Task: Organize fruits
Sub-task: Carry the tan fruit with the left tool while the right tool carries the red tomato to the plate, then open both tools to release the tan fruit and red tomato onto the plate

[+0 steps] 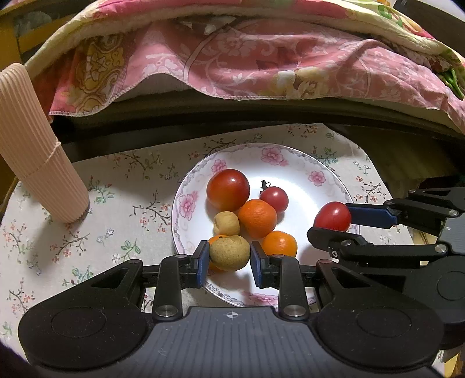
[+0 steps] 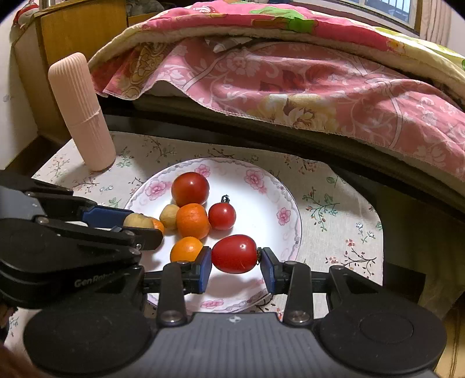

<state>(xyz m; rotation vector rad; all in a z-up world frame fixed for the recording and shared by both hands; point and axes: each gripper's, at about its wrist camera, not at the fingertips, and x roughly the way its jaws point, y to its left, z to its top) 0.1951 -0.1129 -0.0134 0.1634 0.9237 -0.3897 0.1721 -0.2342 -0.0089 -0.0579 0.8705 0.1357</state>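
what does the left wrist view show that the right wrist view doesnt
Only the left wrist view shows the tan fruit fully between the left gripper jaws. Only the right wrist view shows the wooden cabinet, a window, and the oval tomato fully, held at both ends by the right gripper. Both show the floral plate holding tomatoes and oranges, the ribbed pink cylinder and the pink quilt.

A: so behind the floral tablecloth (image 2: 334, 203) there's a bed with a pink flowered quilt (image 2: 290, 84) hanging over its dark frame?

B: yep, plus a wooden cabinet (image 2: 75, 32) at the far left and a window (image 2: 386, 11) top right (dark outside). ribbed pink cylinder (image 2: 82, 113) stands upright on the cloth, light looks warm and indoor
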